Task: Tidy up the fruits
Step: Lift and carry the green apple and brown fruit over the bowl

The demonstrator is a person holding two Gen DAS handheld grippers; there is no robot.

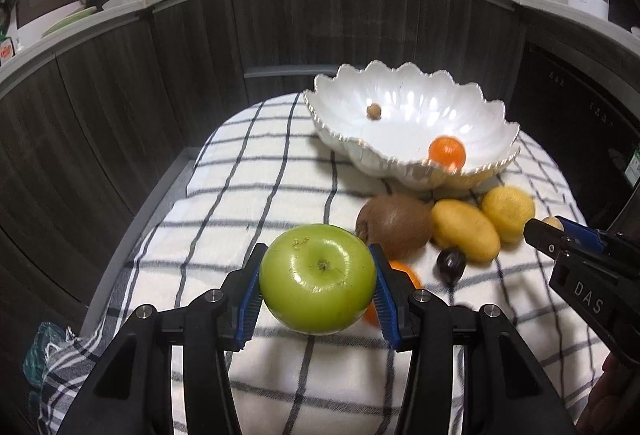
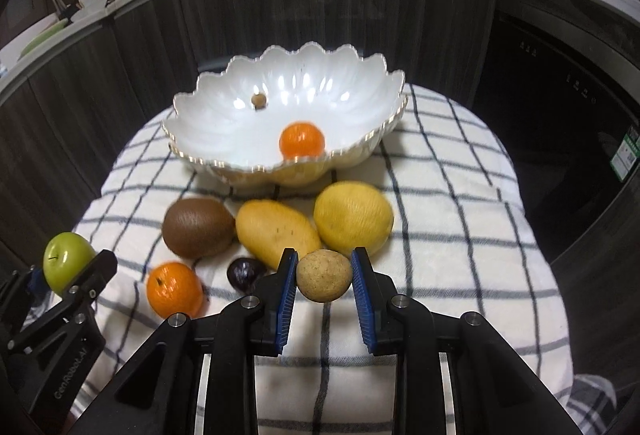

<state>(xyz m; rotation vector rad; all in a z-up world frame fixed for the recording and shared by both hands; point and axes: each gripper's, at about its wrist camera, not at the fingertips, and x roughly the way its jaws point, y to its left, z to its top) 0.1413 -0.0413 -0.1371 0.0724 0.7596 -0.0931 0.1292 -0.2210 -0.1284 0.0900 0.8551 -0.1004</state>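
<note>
My left gripper (image 1: 318, 285) is shut on a green apple (image 1: 318, 277), held above the checked cloth; it also shows in the right wrist view (image 2: 66, 263). My right gripper (image 2: 325, 275) is shut on a small tan round fruit (image 2: 324, 275). A white scalloped bowl (image 2: 224, 115) holds an orange (image 2: 302, 139) and a small brown fruit (image 2: 259, 101). In front of the bowl lie a kiwi (image 2: 198, 227), a yellow mango (image 2: 276, 233), a lemon (image 2: 352, 219), a dark plum (image 2: 244, 273) and a second orange (image 2: 174, 289).
The checked cloth (image 2: 460, 235) covers a small table. Dark cabinet fronts (image 1: 160, 75) stand behind it, with a counter of pans and bottles above. A dark appliance (image 2: 560, 115) is at the right.
</note>
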